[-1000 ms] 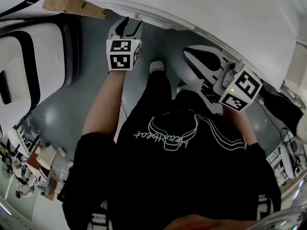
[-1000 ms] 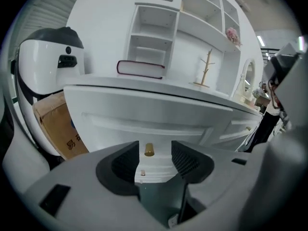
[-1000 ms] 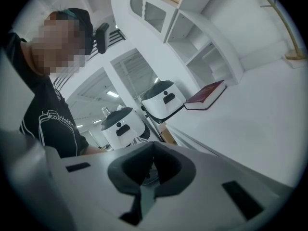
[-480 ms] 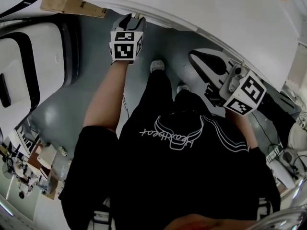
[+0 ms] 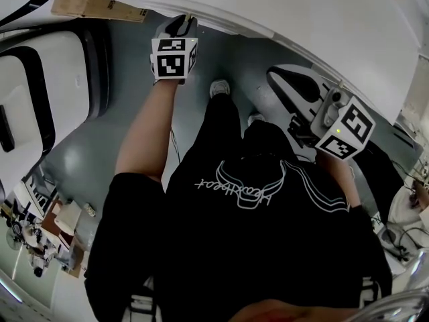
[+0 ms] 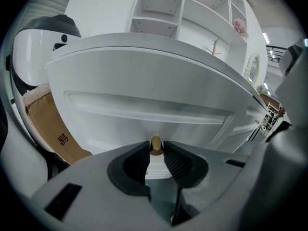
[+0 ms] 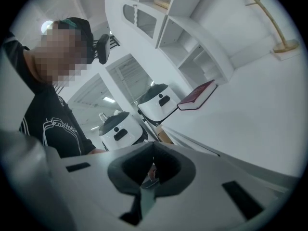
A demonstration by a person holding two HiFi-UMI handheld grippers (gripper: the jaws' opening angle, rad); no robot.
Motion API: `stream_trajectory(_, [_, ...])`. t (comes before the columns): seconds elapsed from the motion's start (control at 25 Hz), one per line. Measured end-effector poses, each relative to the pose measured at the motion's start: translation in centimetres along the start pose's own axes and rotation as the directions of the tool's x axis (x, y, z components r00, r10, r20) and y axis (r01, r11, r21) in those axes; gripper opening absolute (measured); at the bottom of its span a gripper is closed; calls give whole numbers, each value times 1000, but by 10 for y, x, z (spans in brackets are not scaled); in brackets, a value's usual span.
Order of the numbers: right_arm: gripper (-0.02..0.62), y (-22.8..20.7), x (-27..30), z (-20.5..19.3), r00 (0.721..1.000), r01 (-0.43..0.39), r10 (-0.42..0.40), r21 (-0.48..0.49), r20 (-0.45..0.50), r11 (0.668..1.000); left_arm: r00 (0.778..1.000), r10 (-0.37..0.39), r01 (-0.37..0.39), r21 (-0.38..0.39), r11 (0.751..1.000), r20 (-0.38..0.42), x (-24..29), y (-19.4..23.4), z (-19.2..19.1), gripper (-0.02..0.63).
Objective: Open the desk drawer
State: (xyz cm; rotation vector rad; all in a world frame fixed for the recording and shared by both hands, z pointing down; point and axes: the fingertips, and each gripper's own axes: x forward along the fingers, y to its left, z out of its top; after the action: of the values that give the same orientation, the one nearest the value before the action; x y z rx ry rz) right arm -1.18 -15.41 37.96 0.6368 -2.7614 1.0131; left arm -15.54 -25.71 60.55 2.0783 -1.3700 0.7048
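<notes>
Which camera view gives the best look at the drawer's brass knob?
The left gripper view: the brass knob sits centred against the white drawer front, the left gripper closing its jaws on it. The head view hides it behind that gripper; the right gripper view doesn't show it.

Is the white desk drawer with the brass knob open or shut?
Shut. The white panelled drawer front, with its brass knob, sits back under the white desk top's edge; the head view shows nothing pulled out.
</notes>
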Motion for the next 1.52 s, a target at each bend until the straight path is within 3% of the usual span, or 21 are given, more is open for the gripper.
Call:
stream_trajectory(0.44, [6, 6, 3, 5, 999, -19, 19, 14, 26, 1000, 999, -23, 23, 12, 1000, -42, 1, 0, -3, 87])
stream_trajectory(1.52, [5, 7, -8, 4, 999, 3, -3, -16, 40, 1000, 999, -21, 23, 43, 999, -29, -32, -3, -35, 86])
